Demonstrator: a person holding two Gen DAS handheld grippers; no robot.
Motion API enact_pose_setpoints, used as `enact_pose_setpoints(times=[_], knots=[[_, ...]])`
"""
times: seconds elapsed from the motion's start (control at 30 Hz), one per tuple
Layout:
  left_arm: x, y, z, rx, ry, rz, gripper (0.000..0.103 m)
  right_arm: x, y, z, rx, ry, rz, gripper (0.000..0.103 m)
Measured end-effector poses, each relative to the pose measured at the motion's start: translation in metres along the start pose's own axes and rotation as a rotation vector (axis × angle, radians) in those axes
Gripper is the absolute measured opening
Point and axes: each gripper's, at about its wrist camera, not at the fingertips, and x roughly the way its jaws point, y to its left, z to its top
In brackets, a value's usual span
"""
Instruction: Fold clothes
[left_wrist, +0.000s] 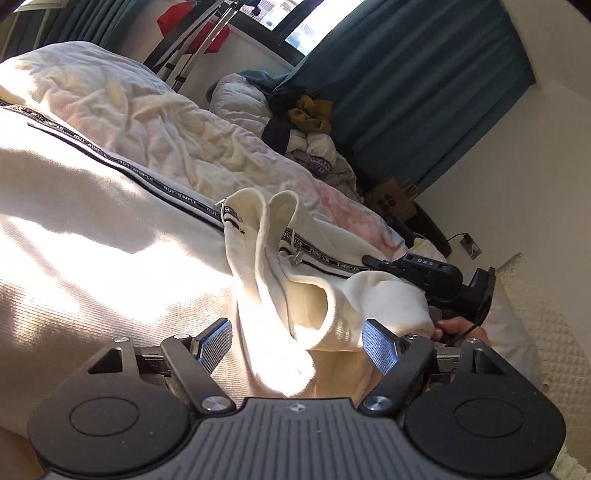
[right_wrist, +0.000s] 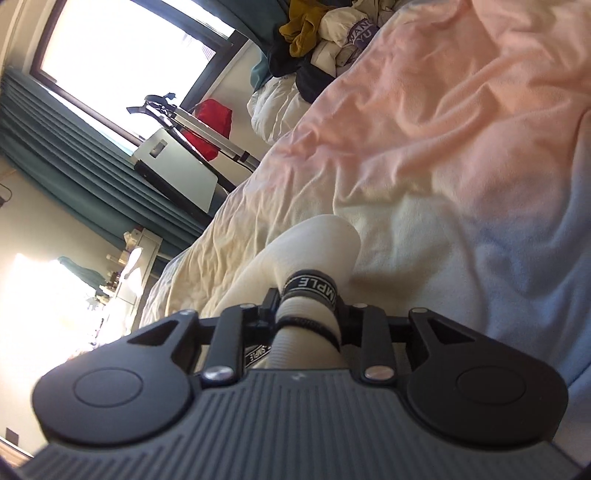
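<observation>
The cream garment (left_wrist: 92, 258) lies spread on the bed (left_wrist: 166, 122), its collar end bunched up near the foot. The right claw (right_wrist: 308, 314) is clamped on a roll of that cream fabric with its black lettered tape. The left claw (left_wrist: 297, 345) stands apart, a loose fold sitting between its pads, not yet pinched. Best bite deep into the fold, matching the right's height, so the edge lifts evenly.

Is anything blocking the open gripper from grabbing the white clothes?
Nothing visible is. The left gripper stands open, and a fold of the cream garment already hangs between its blue pads. The right gripper pinches another part.
</observation>
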Motion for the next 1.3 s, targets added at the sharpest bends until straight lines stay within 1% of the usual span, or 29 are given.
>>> enact_pose_setpoints(times=[0.07,0.13,0.2,0.23,0.3,0.33,0.43,0.47,0.5,0.53,0.6,0.63,0.7,0.73,0.77,0.83,0.9,0.93,1.03,1.1,1.13,1.17,1.2,1.3], knots=[[0.005,-0.002,-0.003,0.027,0.012,0.02,0.08,-0.02,0.01,0.001,-0.056,-0.035,-0.064,0.053],[0.008,-0.003,-0.008,0.047,0.019,0.038,0.08,-0.045,0.022,-0.002,-0.131,-0.087,-0.134,0.058],[0.01,-0.003,-0.011,0.053,0.022,0.043,0.079,-0.074,0.033,-0.013,-0.214,-0.124,-0.166,0.063],[0.011,-0.004,-0.012,0.055,0.023,0.044,0.079,-0.086,0.038,-0.021,-0.248,-0.136,-0.175,0.066],[0.011,-0.006,-0.015,0.064,0.023,0.052,0.077,-0.109,0.045,-0.046,-0.294,-0.152,-0.21,0.068],[0.013,-0.008,-0.016,0.072,0.023,0.058,0.076,-0.115,0.047,-0.057,-0.314,-0.137,-0.229,0.07],[0.019,-0.014,-0.017,0.097,0.021,0.076,0.065,-0.12,0.057,-0.086,-0.389,-0.077,-0.269,0.07],[0.022,-0.015,-0.017,0.105,0.018,0.081,0.055,-0.119,0.06,-0.095,-0.418,-0.057,-0.277,0.07],[0.023,-0.017,-0.018,0.123,0.012,0.087,0.05,-0.119,0.063,-0.104,-0.447,-0.038,-0.286,0.07],[0.024,-0.02,-0.019,0.142,0.005,0.093,0.049,-0.113,0.067,-0.108,-0.484,-0.027,-0.302,0.07],[0.028,-0.024,-0.021,0.178,0.009,0.106,0.038,-0.099,0.072,-0.115,-0.563,-0.009,-0.341,0.07],[0.03,-0.026,-0.022,0.187,0.009,0.111,0.035,-0.092,0.073,-0.117,-0.589,-0.002,-0.361,0.07],[0.031,-0.024,-0.021,0.173,-0.002,0.124,0.013,-0.085,0.074,-0.123,-0.618,0.0,-0.385,0.07],[0.029,-0.022,-0.02,0.155,-0.013,0.115,0.008,-0.085,0.076,-0.126,-0.631,0.006,-0.375,0.07],[0.026,-0.02,-0.018,0.136,-0.024,0.105,0.007,-0.086,0.078,-0.13,-0.644,0.013,-0.361,0.07],[0.02,-0.017,-0.015,0.107,-0.05,0.083,0.006,-0.093,0.085,-0.137,-0.685,-0.015,-0.335,0.07],[0.007,-0.018,-0.009,0.091,-0.098,0.041,0.005,-0.097,0.09,-0.142,-0.706,-0.041,-0.332,0.07],[0.001,-0.018,-0.006,0.073,-0.12,0.022,0.005,-0.096,0.092,-0.143,-0.712,-0.056,-0.339,0.07],[-0.016,-0.016,0.0,0.014,-0.172,-0.035,0.005,-0.084,0.085,-0.137,-0.667,-0.12,-0.424,0.07],[-0.028,-0.014,0.004,-0.014,-0.205,-0.048,0.005,-0.071,0.076,-0.126,-0.624,-0.145,-0.478,0.07],[-0.031,-0.011,0.005,-0.031,-0.216,-0.049,0.005,-0.065,0.072,-0.122,-0.604,-0.149,-0.491,0.074],[-0.035,-0.009,0.006,-0.047,-0.226,-0.049,0.005,-0.061,0.067,-0.12,-0.586,-0.151,-0.491,0.076],[-0.038,-0.006,0.007,-0.064,-0.233,-0.046,0.005,-0.057,0.062,-0.119,-0.574,-0.145,-0.488,0.076],[-0.045,0.003,0.01,-0.104,-0.249,-0.023,0.005,-0.049,0.051,-0.12,-0.598,-0.111,-0.498,0.077]])
